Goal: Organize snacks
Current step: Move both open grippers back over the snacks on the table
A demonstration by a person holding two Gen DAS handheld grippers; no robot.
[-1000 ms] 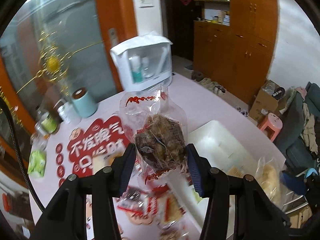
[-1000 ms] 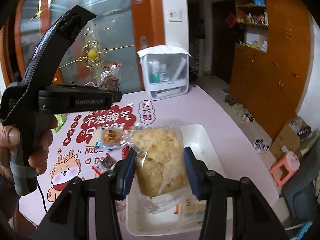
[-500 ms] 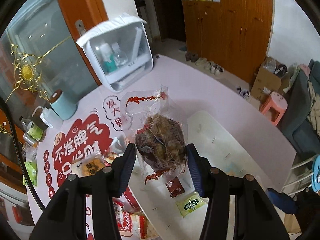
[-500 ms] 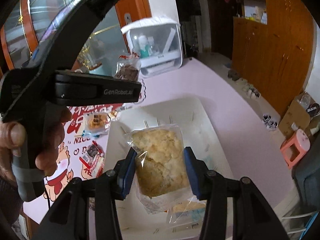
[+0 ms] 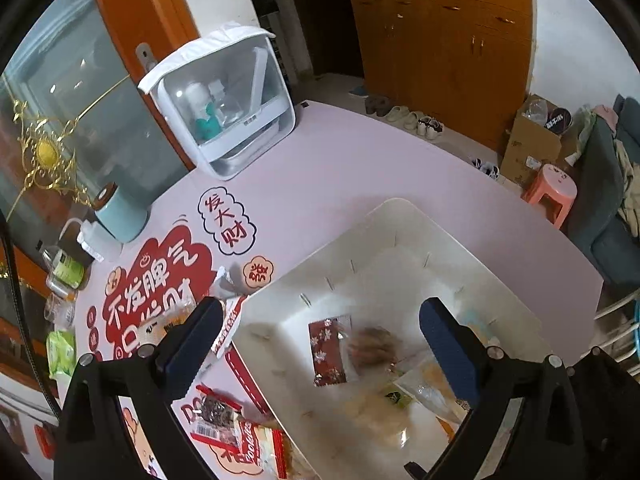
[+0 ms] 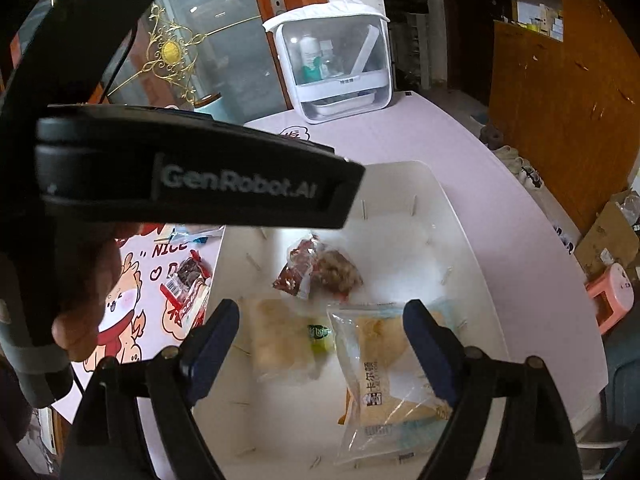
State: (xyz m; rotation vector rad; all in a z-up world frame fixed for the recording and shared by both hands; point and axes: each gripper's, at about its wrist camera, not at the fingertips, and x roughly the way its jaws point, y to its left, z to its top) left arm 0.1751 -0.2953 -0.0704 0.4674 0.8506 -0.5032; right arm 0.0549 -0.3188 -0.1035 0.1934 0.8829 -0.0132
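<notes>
Both grippers hang open and empty above a white tray [image 5: 404,216], which also shows in the right wrist view [image 6: 456,216]. My left gripper [image 5: 320,336] is above a brown nut snack bag [image 5: 374,346] lying in the tray beside a dark red packet [image 5: 326,350]. My right gripper [image 6: 320,332] is above a pale puffed snack bag [image 6: 280,338], a small green candy [image 6: 319,334] and a clear bread pack [image 6: 384,364]. The nut bag [image 6: 334,268] lies further in. The left gripper's body [image 6: 180,184] fills the right view's upper left.
Loose snack packets [image 5: 224,424] lie on the pink table left of the tray, on a red printed mat [image 5: 160,280]. A white clear-fronted box [image 5: 224,104] stands at the back. A teal cup [image 5: 120,216] and small bottles [image 5: 66,272] stand at the far left.
Both grippers opened and let go of their bags: the nut bag and the puffed snack bag now lie in the tray. Both grippers moved closer over the tray.
</notes>
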